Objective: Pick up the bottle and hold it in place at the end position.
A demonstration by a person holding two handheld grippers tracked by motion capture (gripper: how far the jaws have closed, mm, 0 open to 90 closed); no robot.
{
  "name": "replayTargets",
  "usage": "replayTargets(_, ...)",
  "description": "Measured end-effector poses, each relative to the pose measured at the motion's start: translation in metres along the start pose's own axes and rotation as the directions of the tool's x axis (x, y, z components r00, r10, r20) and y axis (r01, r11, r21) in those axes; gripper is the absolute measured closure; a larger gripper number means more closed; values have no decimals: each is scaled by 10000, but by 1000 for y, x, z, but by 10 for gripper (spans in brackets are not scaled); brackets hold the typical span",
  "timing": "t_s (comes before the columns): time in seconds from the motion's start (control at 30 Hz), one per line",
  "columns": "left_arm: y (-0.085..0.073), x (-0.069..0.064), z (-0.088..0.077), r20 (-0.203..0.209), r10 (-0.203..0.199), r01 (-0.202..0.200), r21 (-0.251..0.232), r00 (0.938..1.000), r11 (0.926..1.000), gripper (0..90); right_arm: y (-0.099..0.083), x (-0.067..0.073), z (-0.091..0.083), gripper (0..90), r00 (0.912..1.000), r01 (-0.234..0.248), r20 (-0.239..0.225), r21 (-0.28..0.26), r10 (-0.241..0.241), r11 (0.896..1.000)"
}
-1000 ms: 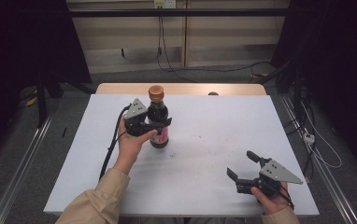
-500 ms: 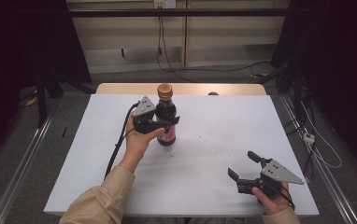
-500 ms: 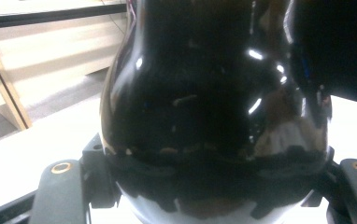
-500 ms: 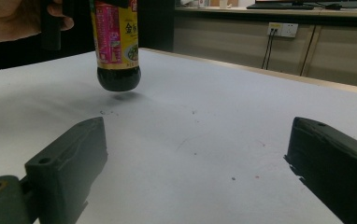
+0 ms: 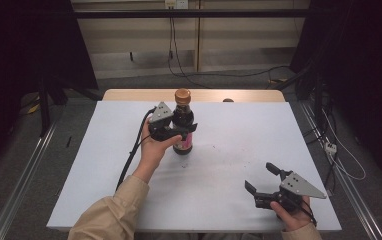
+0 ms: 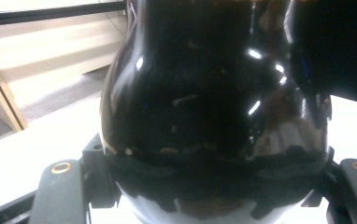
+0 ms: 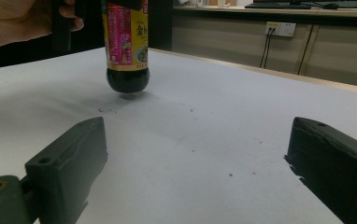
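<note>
White table, faint specks

dark bottle betw jaws, white table

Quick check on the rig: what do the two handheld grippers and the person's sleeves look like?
Both the left gripper and the right gripper are black with two blocky jaws and a grey three-cornered plate on top. A black cable trails from the left one. The sleeves are beige.

Chinese character "金" on bottle label
</note>
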State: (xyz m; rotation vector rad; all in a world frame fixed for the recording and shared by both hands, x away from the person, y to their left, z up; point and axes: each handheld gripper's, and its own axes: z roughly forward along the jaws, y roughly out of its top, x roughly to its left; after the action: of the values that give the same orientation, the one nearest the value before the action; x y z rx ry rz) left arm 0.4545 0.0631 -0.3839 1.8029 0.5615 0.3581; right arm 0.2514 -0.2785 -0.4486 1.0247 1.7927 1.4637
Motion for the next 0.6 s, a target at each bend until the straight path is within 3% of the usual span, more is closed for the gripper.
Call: replayTargets(0.6,3,-9,23,267,116,-114,-81,9996,9999,286,0,0,-2,46,10000,18,-7,-29,-18,10000)
